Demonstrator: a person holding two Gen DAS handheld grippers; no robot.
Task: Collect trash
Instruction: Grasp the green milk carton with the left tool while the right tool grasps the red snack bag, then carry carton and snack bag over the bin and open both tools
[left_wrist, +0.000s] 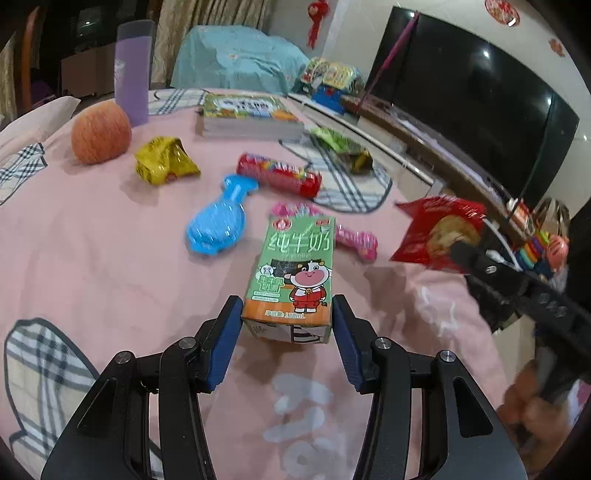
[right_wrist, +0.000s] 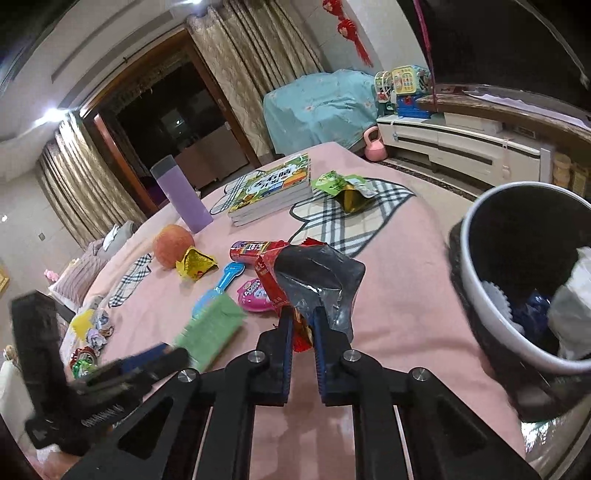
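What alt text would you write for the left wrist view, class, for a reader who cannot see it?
A green milk carton sits gripped between the left gripper jaws above a pink tablecloth. At right, the right gripper holds a red snack bag. Behind lie an apple, wrappers and books.

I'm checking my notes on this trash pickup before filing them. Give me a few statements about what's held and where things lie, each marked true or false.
1. The right tongs grip a red snack bag. True.
2. The left tongs hold the apple. False: a milk carton is between their pads.
3. The bin is empty. False: trash already lies in it.
4. The purple bottle stands upright. True.
5. The yellow wrapper lies on the book. False: it lies on the pink cloth beside the apple.
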